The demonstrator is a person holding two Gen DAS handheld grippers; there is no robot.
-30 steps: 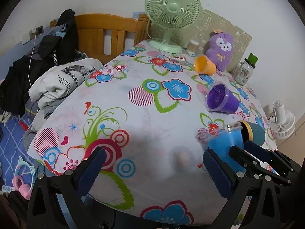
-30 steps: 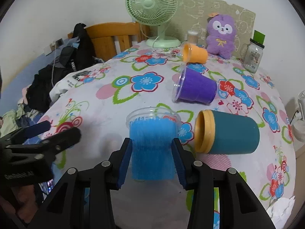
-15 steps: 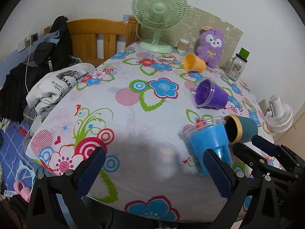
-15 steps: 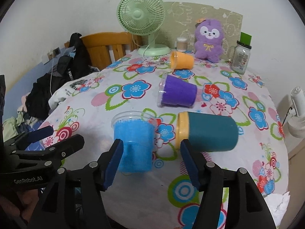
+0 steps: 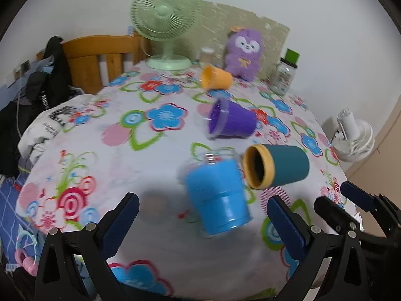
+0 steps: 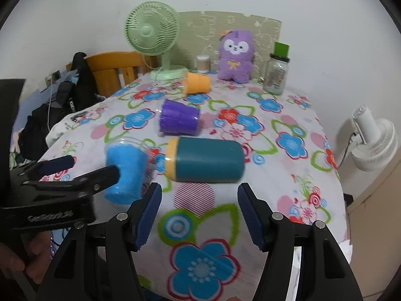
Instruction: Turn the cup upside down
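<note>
Both grippers' jaws gape empty; the blue cup (image 5: 217, 195) lies tipped, mouth pointing away.

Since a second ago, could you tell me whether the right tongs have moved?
Yes. The right tongs released the blue cup, opened, and shifted right; they now point below the teal cup.

Table (image 6: 288, 188) with flowered cloth. Near left: blue cup (image 6: 125, 170), blurred. Right beside it, teal cup (image 6: 208, 160) on its side; purple cup (image 6: 179, 120) and orange cup (image 6: 196, 82) also on their sides, farther back. Far edge: green fan (image 6: 153, 35), small jar (image 6: 203, 64), purple plush (image 6: 235, 55), glass jar (image 6: 275, 71).
</note>
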